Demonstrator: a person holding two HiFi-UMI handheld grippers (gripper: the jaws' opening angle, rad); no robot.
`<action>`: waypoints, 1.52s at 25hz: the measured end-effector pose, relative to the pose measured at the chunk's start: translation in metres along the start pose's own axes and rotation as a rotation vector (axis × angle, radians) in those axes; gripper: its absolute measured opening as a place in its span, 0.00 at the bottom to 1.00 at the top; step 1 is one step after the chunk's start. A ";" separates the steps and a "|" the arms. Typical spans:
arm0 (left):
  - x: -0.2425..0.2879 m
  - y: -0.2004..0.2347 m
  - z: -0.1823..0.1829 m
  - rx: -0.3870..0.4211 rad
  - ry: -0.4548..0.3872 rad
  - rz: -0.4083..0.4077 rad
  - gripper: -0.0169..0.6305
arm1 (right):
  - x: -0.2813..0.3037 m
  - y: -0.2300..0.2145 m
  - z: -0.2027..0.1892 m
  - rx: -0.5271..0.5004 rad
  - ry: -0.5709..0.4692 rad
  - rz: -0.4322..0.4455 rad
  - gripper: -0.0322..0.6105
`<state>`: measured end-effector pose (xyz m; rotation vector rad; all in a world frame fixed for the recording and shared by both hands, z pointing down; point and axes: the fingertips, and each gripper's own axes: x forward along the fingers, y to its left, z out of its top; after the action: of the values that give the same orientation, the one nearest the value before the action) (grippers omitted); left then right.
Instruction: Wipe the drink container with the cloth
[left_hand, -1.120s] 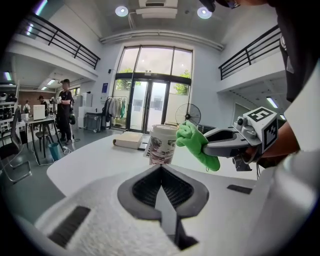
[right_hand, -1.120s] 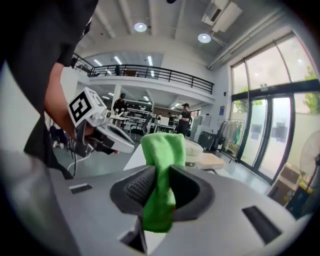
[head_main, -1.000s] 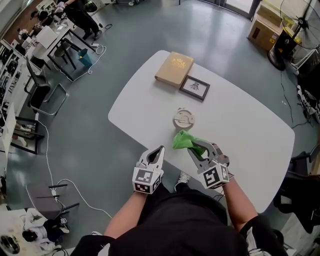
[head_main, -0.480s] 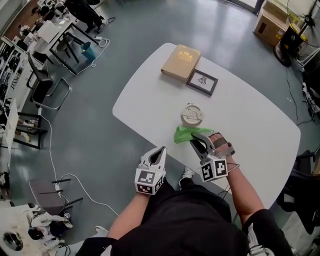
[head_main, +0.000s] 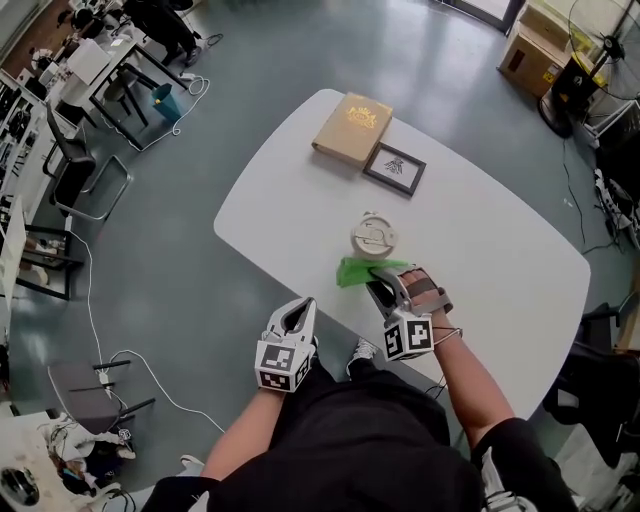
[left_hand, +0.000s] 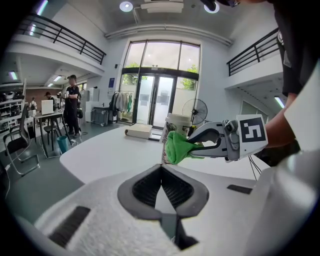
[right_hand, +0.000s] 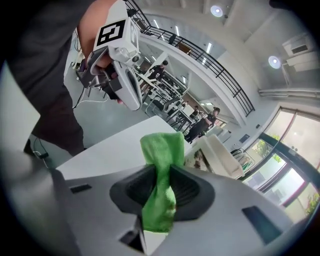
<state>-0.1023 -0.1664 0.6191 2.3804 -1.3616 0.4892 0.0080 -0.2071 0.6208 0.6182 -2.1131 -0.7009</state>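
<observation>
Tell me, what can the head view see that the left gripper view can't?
Only the head view shows the top of the cup. Only the left gripper view shows the tall glass doors and ceiling lights. Both show the right hand-held gripper holding the green cloth by the cup, and the book.

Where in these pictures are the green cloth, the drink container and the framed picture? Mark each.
green cloth (head_main: 352, 271): head view, its bunched middle.
drink container (head_main: 375, 238): head view, centre of its lid.
framed picture (head_main: 394, 168): head view, middle of the print.
</observation>
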 end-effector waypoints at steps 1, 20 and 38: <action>0.000 0.000 0.000 0.002 0.002 -0.002 0.04 | 0.002 0.002 -0.003 0.003 0.007 0.005 0.21; -0.012 0.005 -0.021 -0.037 0.048 -0.025 0.04 | 0.040 0.046 -0.040 0.092 0.133 0.091 0.21; 0.009 0.057 0.024 0.125 0.080 -0.250 0.04 | 0.015 -0.031 0.041 0.876 0.186 -0.270 0.20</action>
<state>-0.1445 -0.2114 0.6101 2.5556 -1.0073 0.6058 -0.0277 -0.2281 0.5877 1.3904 -2.1172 0.1991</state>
